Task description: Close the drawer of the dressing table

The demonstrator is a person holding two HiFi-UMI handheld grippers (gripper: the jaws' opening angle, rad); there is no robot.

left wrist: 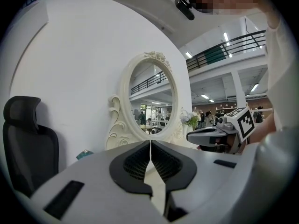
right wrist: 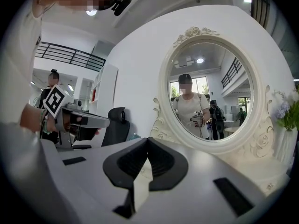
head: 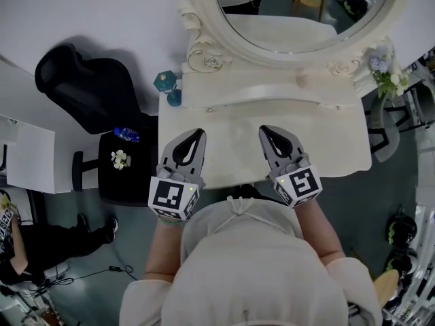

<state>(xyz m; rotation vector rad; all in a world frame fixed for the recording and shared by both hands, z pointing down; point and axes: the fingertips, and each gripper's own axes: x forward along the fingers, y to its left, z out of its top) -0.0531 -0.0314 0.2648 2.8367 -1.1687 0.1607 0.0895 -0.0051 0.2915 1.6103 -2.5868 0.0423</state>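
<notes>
Dressing table (head: pixel 333 138), glossy cream, curved near edge, against far wall, drawer front hidden below; oval mirror (head: pixel 299 9), carved scroll frame; left gripper (head: pixel 200 133) and right gripper (head: pixel 264 129), grey, ribbed black pads (left wrist: pixel 138 162), jaws pressed together, empty, over near edge; black chair (head: pixel 81 87) left

Bright, even ceiling light; gripper views fisheye-warped with dark corners.

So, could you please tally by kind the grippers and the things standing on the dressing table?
grippers: 2, the left gripper and the right gripper
teal objects: 2
oval mirror: 1
flower bunch: 1
total: 6
</notes>
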